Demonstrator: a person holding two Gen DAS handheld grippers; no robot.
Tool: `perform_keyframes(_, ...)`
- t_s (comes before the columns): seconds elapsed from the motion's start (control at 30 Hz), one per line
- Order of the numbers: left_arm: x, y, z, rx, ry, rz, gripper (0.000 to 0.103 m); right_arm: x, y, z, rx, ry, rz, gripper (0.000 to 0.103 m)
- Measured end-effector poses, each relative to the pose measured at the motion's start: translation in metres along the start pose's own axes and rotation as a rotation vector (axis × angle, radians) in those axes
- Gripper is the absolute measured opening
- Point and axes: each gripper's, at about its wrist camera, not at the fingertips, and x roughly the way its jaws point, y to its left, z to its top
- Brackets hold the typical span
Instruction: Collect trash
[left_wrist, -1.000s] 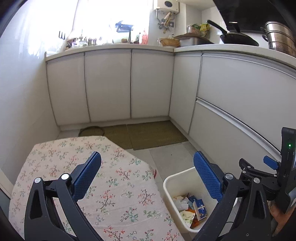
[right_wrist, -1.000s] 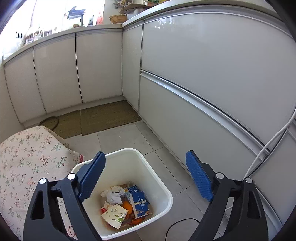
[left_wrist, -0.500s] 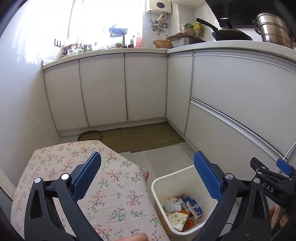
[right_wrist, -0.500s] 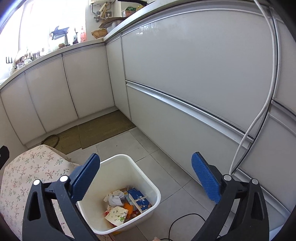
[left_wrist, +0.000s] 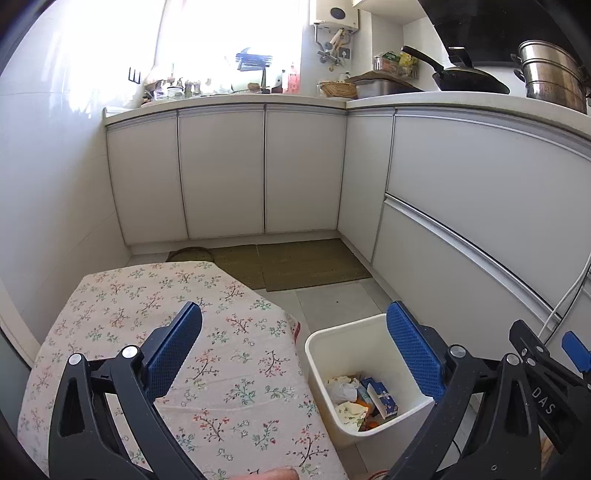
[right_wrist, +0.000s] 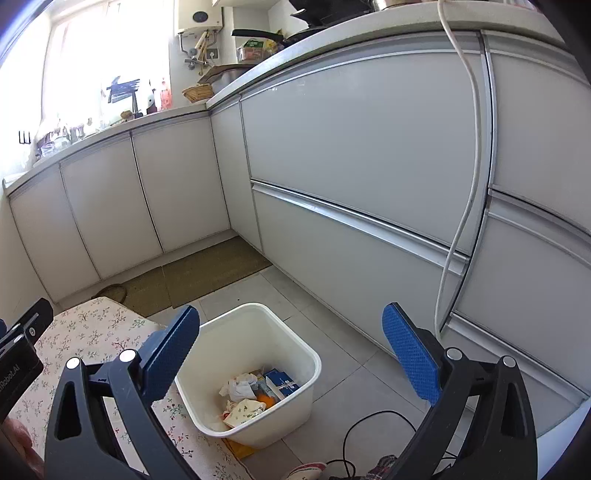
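Bin (right_wrist: 258, 334) open-topped, hemmed by table (right_wrist: 92, 332), cabinets (right_wrist: 351, 236)

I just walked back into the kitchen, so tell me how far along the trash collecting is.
Done: the white bin on the floor already holds crumpled paper, a blue carton and other scraps. In hand: nothing; the left gripper and right gripper are both open and empty. Left: no loose trash shows on the floral tablecloth or the floor tiles in view, so collecting looks close to finished here.
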Motion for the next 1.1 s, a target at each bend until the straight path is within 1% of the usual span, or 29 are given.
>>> perform_keyframes(0.1,-0.011,0.008,-0.012,0.024,0.004,-0.004,0.096,-0.012,0.009,-0.007,-0.027,-0.006,0.003,0.096)
perform_keyframes(0.17,-0.017,0.02,-0.022,-0.013,0.007,-0.008,0.096,-0.019,0.015,-0.013,-0.043,-0.01,0.01,0.096)
perform_keyframes(0.2,-0.019,0.024,-0.024,-0.013,0.012,-0.013,0.096,-0.023,0.018,-0.016,-0.051,-0.008,0.014,0.096)
perform_keyframes(0.27,-0.026,0.031,-0.023,-0.011,-0.011,-0.007,0.096,-0.03,0.023,-0.024,-0.064,-0.007,0.016,0.096)
perform_keyframes(0.33,-0.035,0.041,-0.021,-0.029,-0.037,0.001,0.096,-0.034,0.025,-0.028,-0.073,-0.005,0.032,0.096)
perform_keyframes(0.4,-0.036,0.046,-0.019,-0.027,-0.025,-0.002,0.096,-0.039,0.029,-0.03,-0.081,-0.013,0.041,0.096)
perform_keyframes(0.53,-0.034,0.052,-0.021,-0.038,0.012,-0.026,0.096,-0.046,0.035,-0.031,-0.092,-0.024,0.052,0.096)
perform_keyframes(0.73,-0.038,0.055,-0.021,-0.044,0.007,-0.024,0.096,-0.052,0.039,-0.03,-0.097,-0.04,0.057,0.096)
perform_keyframes(0.9,-0.034,0.058,-0.021,-0.044,0.028,-0.034,0.096,-0.047,0.038,-0.032,-0.089,-0.024,0.074,0.096)
perform_keyframes(1.1,-0.03,0.054,-0.022,-0.035,0.033,-0.041,0.096,-0.043,0.036,-0.033,-0.085,-0.022,0.089,0.096)
